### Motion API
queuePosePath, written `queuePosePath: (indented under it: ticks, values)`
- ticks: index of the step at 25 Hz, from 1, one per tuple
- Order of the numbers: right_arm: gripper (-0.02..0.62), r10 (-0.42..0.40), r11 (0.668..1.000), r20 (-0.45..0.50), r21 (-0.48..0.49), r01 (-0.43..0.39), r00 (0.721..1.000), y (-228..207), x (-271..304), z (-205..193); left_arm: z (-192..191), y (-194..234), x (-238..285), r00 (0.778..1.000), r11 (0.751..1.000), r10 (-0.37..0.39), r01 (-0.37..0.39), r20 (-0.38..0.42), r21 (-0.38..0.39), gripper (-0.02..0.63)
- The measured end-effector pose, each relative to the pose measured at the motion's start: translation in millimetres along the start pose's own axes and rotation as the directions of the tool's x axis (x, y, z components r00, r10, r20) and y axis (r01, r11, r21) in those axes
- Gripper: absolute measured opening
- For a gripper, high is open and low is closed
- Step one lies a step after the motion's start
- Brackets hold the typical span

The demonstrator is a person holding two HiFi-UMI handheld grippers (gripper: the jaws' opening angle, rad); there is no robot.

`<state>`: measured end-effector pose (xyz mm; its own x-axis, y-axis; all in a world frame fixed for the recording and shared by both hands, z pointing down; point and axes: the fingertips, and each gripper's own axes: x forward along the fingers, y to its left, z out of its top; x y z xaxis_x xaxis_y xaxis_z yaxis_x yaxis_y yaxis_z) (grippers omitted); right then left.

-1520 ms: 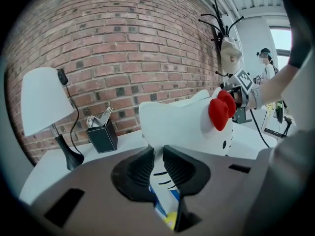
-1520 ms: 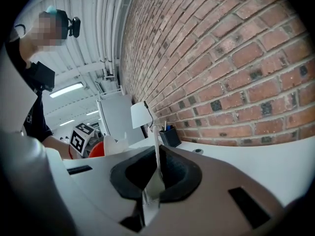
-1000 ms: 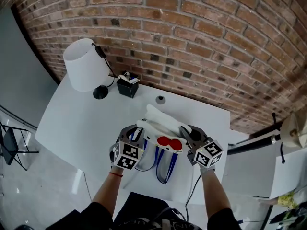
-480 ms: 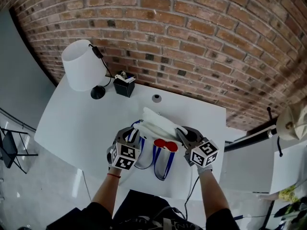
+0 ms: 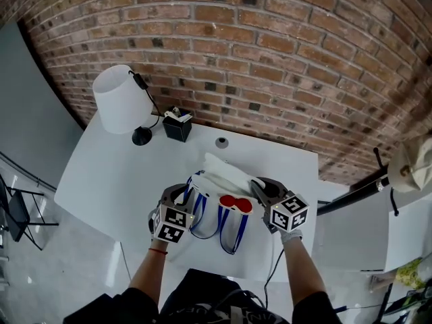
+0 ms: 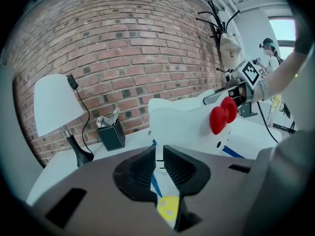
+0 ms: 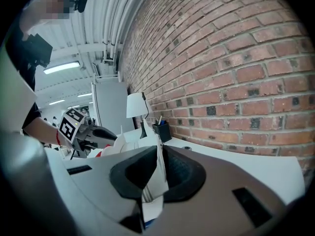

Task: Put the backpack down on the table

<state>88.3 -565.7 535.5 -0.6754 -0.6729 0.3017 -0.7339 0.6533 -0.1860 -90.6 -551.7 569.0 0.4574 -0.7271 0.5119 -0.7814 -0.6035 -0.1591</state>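
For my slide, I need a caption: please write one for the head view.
Left gripper and right gripper grip a white backpack at a white table with a lamp.

Camera layout — three views.
Head view looks steeply down from above left gripper point(image 5: 187, 194) and right gripper point(image 5: 259, 186); each gripper view sits close behind its jaws, facing across the backpack point(image 5: 226, 175) toward the other — lamp point(image 5: 120, 100) shared.

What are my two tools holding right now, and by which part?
Both grip the white backpack: the left tool pinches its blue-trimmed left edge, the right tool its white right edge.
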Motion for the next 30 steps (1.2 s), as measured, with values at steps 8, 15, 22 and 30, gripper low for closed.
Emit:
queuePosePath:
  ticks: [8, 15, 22, 30]
  values:
    - [0.061, -0.032, 0.997, 0.052, 0.070, 0.029, 0.998, -6.0, -15.3, 4.8, 5.0, -23.6, -24.8, 0.999, 0.999, -0.037, 0.037, 0.011, 0.020, 0.005]
    - [0.118, -0.076, 0.994, 0.061, 0.078, 0.071, 0.995, -5.1, -35.0, 3.1, 4.3, -60.5, -44.4, 0.996, 0.995, -0.085, 0.085, 0.002, 0.054, 0.003]
    - [0.127, -0.093, 0.993, 0.127, 0.085, 0.083, 0.987, 5.5, -61.9, 11.2, 19.5, -66.7, -66.9, 0.996, 0.996, -0.033, 0.040, 0.080, -0.082, 0.003]
    - [0.045, -0.009, 1.000, 0.153, 0.019, 0.007, 0.988, 56.2, -73.6, 4.8, 27.7, -82.7, -91.5, 0.990, 0.990, -0.031, 0.048, 0.134, -0.131, 0.005]
